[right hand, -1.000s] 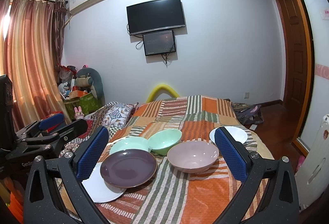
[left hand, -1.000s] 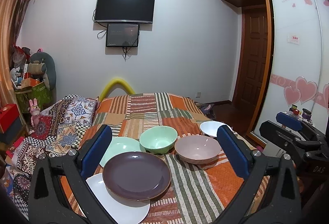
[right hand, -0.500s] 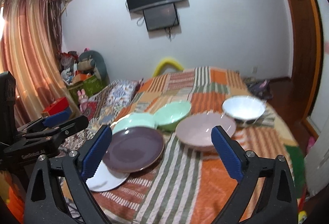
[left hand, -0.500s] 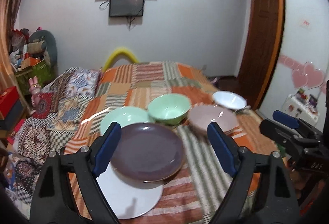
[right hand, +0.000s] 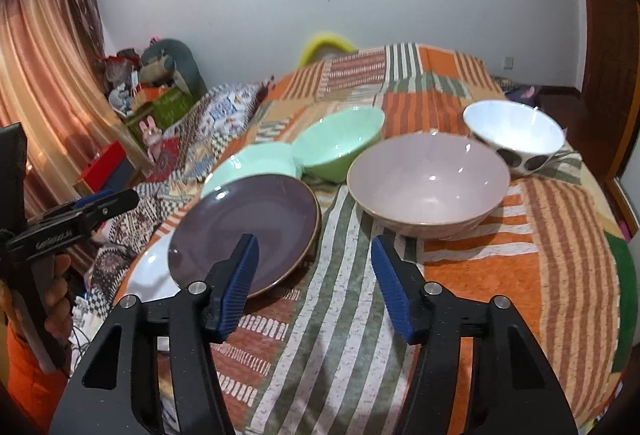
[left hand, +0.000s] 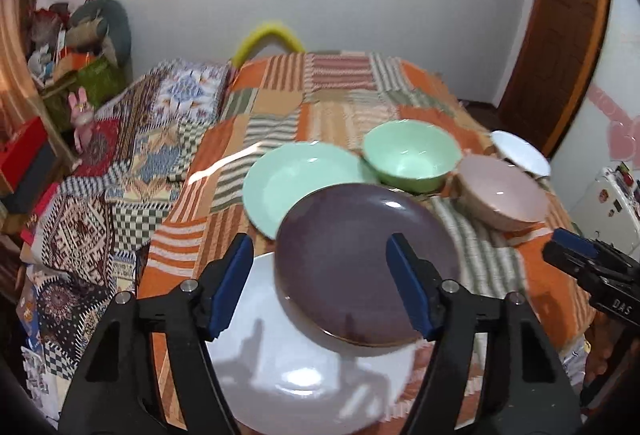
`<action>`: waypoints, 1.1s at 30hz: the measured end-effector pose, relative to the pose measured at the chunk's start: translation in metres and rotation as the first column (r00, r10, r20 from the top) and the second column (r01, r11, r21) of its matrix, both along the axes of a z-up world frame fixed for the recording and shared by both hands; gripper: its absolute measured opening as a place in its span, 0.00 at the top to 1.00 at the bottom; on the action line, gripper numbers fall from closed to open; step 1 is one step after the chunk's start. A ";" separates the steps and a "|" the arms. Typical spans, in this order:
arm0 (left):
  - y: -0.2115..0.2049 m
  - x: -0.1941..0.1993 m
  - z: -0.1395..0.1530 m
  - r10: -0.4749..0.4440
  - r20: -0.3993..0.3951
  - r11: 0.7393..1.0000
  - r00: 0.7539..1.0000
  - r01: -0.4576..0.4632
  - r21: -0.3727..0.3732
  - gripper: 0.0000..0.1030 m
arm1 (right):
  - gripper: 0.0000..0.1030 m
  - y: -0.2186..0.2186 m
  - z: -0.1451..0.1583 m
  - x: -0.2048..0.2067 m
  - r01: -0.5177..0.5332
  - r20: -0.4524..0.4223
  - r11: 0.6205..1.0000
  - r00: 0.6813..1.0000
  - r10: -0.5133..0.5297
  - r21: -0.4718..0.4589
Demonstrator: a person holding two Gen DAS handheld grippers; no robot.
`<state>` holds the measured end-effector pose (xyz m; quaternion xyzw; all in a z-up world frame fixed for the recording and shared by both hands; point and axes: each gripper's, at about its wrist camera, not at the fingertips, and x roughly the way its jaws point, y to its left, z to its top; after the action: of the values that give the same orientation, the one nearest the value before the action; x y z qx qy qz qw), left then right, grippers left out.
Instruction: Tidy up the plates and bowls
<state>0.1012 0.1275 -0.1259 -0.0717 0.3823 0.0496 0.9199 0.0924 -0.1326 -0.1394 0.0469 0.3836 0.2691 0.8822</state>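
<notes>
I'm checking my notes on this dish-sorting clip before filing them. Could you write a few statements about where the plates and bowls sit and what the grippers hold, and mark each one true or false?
1. The purple plate lies partly on top of the white plate. True.
2. The pink bowl is stacked inside the green bowl. False: they sit side by side on the patchwork cloth.
3. The left gripper is clamped on the purple plate. False: its jaws have just been closing, but nothing is gripped.
4. The white bowl has dark spots on its outside. True.
5. The right gripper holds the pink bowl. False: it is empty, its jaws just closing.
</notes>
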 end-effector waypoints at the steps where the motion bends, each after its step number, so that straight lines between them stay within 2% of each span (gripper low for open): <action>1: 0.007 0.005 -0.007 0.005 -0.019 1.000 1.000 -0.005 -0.020 0.34 | 0.50 0.002 -0.001 0.002 -0.006 -0.006 1.000 1.000 0.006 -0.006; 5: 0.028 0.023 -0.031 0.038 -0.087 0.998 0.995 -0.042 -0.042 0.42 | 0.56 0.022 -0.014 0.011 -0.045 -0.046 0.998 0.998 0.044 -0.037; 10: 0.041 0.037 -0.054 0.032 -0.139 0.997 0.990 -0.041 -0.063 0.50 | 0.63 0.041 -0.031 0.026 -0.077 -0.107 0.995 0.992 0.070 -0.062; 13: 0.044 0.042 -0.062 0.005 -0.161 0.996 0.987 -0.020 -0.089 0.63 | 0.66 0.048 -0.038 0.032 -0.077 -0.126 0.994 0.990 0.067 -0.079; 18: 0.047 0.053 -0.074 -0.009 -0.185 0.994 0.983 -0.012 -0.113 0.64 | 0.69 0.054 -0.049 0.039 -0.068 -0.152 0.991 0.987 0.051 -0.113; 23: 0.050 0.064 -0.082 -0.024 -0.195 0.991 0.981 -0.002 -0.130 0.72 | 0.77 0.056 -0.059 0.046 -0.073 -0.196 0.990 0.979 0.049 -0.117; 26: 0.052 0.069 -0.087 -0.035 -0.204 0.990 0.978 0.006 -0.143 0.79 | 0.77 0.057 -0.059 0.047 -0.074 -0.195 0.990 0.980 0.050 -0.116; 33: 0.054 0.076 -0.093 -0.060 -0.201 0.980 0.978 0.020 -0.198 0.81 | 0.77 0.057 -0.060 0.051 -0.069 -0.222 0.994 0.974 0.049 -0.082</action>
<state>0.1773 0.1815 -0.2194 -0.1484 0.4799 0.0005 0.8647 0.1436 -0.0758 -0.1999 0.0254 0.4916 0.2708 0.8272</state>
